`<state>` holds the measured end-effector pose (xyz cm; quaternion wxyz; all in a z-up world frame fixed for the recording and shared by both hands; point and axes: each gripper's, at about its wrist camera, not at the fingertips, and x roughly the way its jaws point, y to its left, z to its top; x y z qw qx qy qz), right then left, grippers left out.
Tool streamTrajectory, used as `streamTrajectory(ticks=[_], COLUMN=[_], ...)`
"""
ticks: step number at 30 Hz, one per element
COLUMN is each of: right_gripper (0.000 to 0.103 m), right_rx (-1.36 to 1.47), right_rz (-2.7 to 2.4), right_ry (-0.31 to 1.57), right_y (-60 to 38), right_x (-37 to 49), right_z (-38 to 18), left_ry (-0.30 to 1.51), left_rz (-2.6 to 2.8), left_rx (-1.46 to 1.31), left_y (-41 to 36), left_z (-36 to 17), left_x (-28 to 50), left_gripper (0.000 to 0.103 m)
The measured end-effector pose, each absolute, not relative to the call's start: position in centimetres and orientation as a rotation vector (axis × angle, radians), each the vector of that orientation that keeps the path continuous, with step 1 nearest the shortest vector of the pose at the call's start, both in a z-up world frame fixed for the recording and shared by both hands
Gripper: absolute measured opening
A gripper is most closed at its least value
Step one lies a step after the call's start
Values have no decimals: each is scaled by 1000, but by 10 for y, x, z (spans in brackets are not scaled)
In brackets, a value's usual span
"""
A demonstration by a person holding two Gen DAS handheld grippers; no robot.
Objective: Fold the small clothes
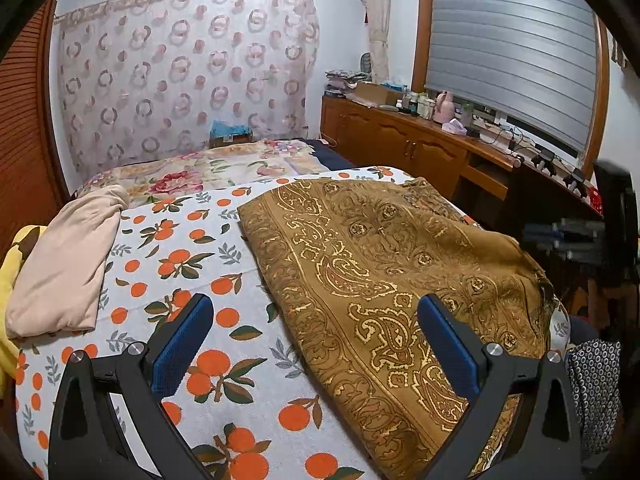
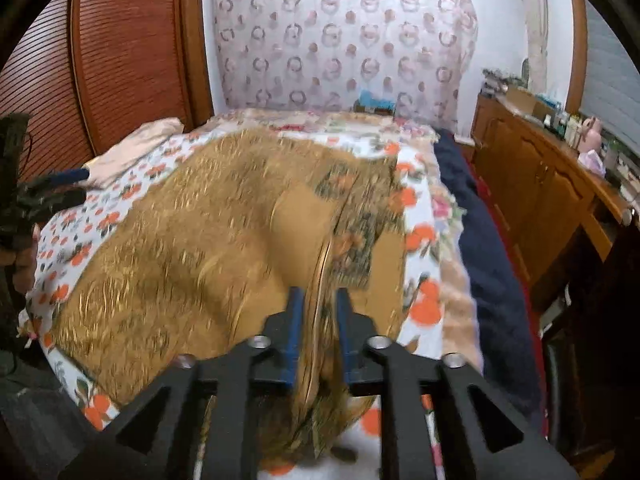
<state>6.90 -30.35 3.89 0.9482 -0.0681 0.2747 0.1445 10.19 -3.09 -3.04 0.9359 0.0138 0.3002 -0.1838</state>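
A brown cloth with gold paisley print (image 1: 384, 272) lies spread on the bed with the orange-print sheet (image 1: 192, 256). My left gripper (image 1: 316, 316) is open and empty, hovering over the cloth's left edge. My right gripper (image 2: 320, 304) is shut on a gathered edge of the same cloth (image 2: 192, 248), lifting it at the near right; the view is motion-blurred. The left gripper (image 2: 60, 188) shows at the far left of the right wrist view.
A folded beige garment (image 1: 68, 264) lies on the bed's left, a yellow item (image 1: 8, 280) beside it. A wooden dresser (image 1: 432, 140) with clutter runs along the right. A dotted dark cloth (image 1: 596, 384) hangs at the right edge. A floral blanket (image 1: 208, 168) lies beyond.
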Motion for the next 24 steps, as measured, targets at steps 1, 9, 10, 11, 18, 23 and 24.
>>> streamTrajectory(ticks=[1, 9, 10, 11, 18, 23, 24], right_gripper=[38, 44, 44, 44, 44, 45, 44], right_rx=[-139, -143, -148, -153, -135, -102, -113], right_rz=[299, 364, 368, 365, 306, 326, 344], right_ry=[544, 571, 596, 616, 800, 817, 814], right_y=[-303, -277, -271, -268, -254, -255, -253], right_x=[73, 157, 173, 189, 276, 290, 289], right_z=[46, 69, 67, 62, 27, 23, 23], left_ry=[613, 601, 600, 601, 603, 615, 617], left_rz=[-374, -350, -348, -348, -353, -355, -357], left_rx=[30, 5, 4, 4, 4, -1, -2], left_y=[-31, -21, -20, -19, -17, -16, -16], left_z=[-30, -30, -30, -30, -31, -36, -37], left_x=[102, 104, 104, 104, 104, 103, 103], left_gripper=[103, 103, 103, 103, 103, 103, 103])
